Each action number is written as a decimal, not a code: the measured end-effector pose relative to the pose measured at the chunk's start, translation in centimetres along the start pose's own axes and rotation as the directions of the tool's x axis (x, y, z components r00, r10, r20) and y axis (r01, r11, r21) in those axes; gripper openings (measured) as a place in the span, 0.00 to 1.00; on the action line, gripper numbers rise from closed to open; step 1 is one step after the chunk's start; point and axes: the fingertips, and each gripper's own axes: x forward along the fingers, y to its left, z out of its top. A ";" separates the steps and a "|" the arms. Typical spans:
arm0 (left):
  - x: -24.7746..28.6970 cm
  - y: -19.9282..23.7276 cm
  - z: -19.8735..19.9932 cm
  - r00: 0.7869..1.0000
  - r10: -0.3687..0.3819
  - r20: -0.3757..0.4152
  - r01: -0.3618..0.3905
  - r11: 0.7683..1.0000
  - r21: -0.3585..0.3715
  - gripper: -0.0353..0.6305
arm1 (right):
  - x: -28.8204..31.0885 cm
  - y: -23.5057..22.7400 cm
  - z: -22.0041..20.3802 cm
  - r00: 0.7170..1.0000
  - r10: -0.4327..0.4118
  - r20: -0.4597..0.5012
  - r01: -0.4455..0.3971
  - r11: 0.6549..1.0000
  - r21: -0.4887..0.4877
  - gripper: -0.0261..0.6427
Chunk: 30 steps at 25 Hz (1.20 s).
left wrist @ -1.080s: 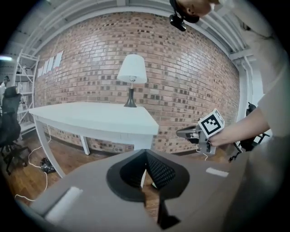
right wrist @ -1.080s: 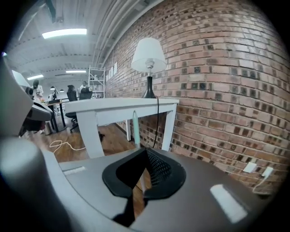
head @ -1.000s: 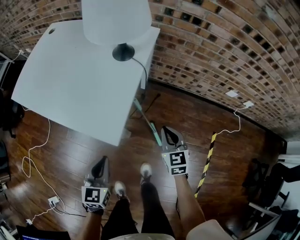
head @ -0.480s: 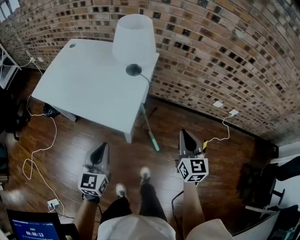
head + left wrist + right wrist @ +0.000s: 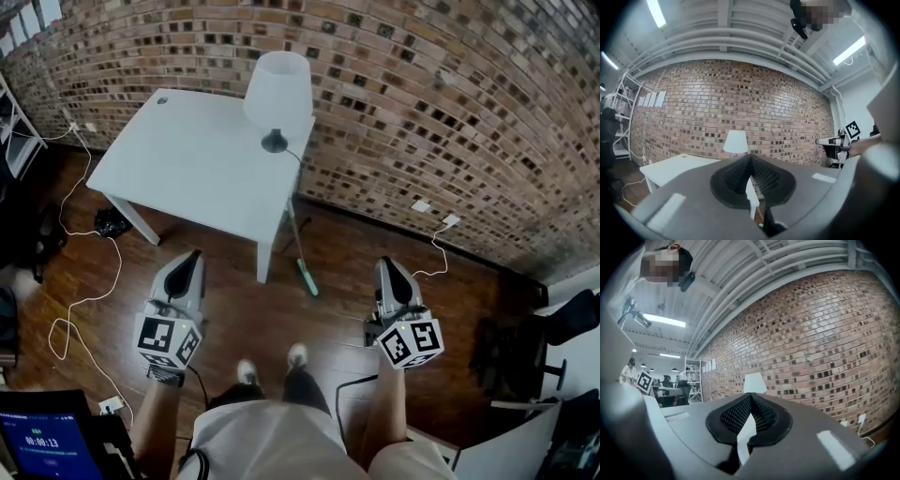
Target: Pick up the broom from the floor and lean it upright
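Note:
In the head view the broom (image 5: 299, 246), a thin pale handle with a green head on the wooden floor, stands tilted against the near right corner of the white table (image 5: 178, 169). My left gripper (image 5: 194, 257) hangs to the broom's left, shut and empty. My right gripper (image 5: 385, 264) is held to its right, also shut with nothing in it. Both are well clear of the broom. The left gripper (image 5: 750, 157) and the right gripper (image 5: 751, 395) both face the brick wall, each with its jaws meeting at the tip.
A white lamp (image 5: 277, 89) stands on the table's far right corner by the brick wall (image 5: 450, 112). White cables (image 5: 80, 300) trail over the floor at the left. A screen (image 5: 42, 441) sits at bottom left, dark furniture (image 5: 534, 356) at the right. The person's feet (image 5: 272, 361) are below the broom.
Both grippers have risen and spread apart. The right one, which was beside the broom's head, is now off to its right. The view has pulled back from the table.

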 end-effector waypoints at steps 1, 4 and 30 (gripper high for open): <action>-0.5 -0.4 0.5 1.000 -0.008 0.010 0.008 1.000 0.001 0.05 | -0.7 0.2 0.6 1.000 0.003 0.008 -0.003 1.000 0.008 0.06; -1.3 -1.4 1.6 0.999 -0.028 0.023 0.028 0.999 0.034 0.05 | -2.2 0.3 1.9 1.000 -0.012 0.026 0.010 0.999 0.046 0.06; -3.2 -6.8 0.7 0.998 -0.052 -0.040 0.054 0.996 0.071 0.05 | -5.5 3.4 1.8 0.999 -0.051 0.000 0.051 0.996 -0.077 0.06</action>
